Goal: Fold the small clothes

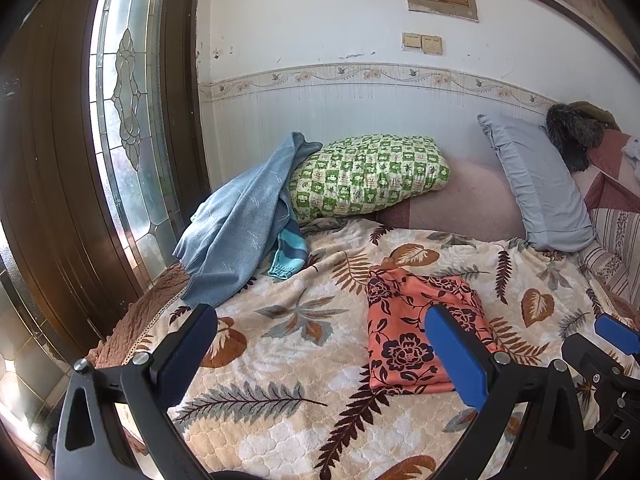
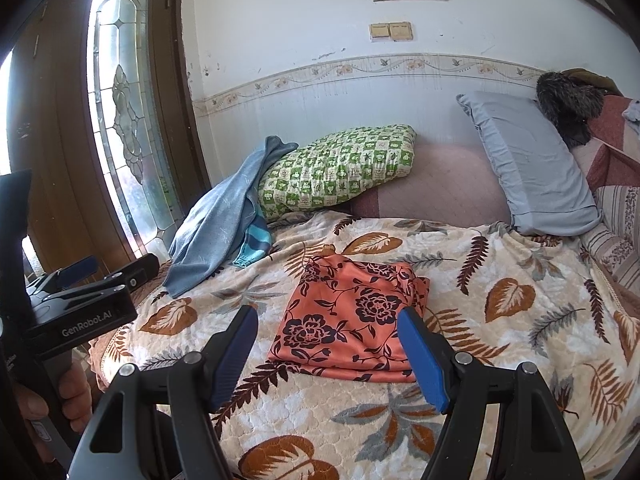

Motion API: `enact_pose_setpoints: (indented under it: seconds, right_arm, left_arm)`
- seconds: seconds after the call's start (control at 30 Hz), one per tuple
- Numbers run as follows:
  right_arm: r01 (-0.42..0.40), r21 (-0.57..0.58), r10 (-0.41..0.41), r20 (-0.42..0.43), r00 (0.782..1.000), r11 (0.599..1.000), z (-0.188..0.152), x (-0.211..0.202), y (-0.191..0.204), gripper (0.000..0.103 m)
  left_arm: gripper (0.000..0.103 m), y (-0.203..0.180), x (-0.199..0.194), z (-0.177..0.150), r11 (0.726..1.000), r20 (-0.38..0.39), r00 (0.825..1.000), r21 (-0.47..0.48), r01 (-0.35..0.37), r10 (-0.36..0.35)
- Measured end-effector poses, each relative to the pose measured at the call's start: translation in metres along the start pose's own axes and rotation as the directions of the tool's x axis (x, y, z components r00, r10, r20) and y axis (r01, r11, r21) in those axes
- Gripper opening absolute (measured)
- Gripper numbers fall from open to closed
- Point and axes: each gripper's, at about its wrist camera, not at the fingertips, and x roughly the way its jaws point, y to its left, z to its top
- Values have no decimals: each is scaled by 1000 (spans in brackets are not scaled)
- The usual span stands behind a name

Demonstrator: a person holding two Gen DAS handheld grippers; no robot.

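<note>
A leaf-print blanket (image 2: 400, 420) is covering the bed, and the orange floral cloth (image 2: 352, 320) is lying folded at its middle — thin, limp, probably slippery, best pinched at a corner. A blue garment (image 1: 236, 224) is waiting at 10 o'clock. Both the left gripper (image 1: 320, 356) and the right gripper (image 2: 328, 356) are hovering, tilted downward, jaws apart — holding nothing.

My right gripper (image 2: 326, 354) hangs with jaws wide and empty above the folded orange floral garment (image 2: 352, 322) on the leaf-print blanket (image 2: 500, 312) — left gripper (image 2: 80, 276) off beside me.
</note>
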Motion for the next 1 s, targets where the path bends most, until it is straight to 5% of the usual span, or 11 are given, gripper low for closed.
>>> enact_pose_setpoints:
  seconds: [1.0]
  right_arm:
    - [-9,-9,9,-17,1000,1000,7,24,1,76]
  left_arm:
    - [103,6,17,9,998,12,998,-5,59,-58]
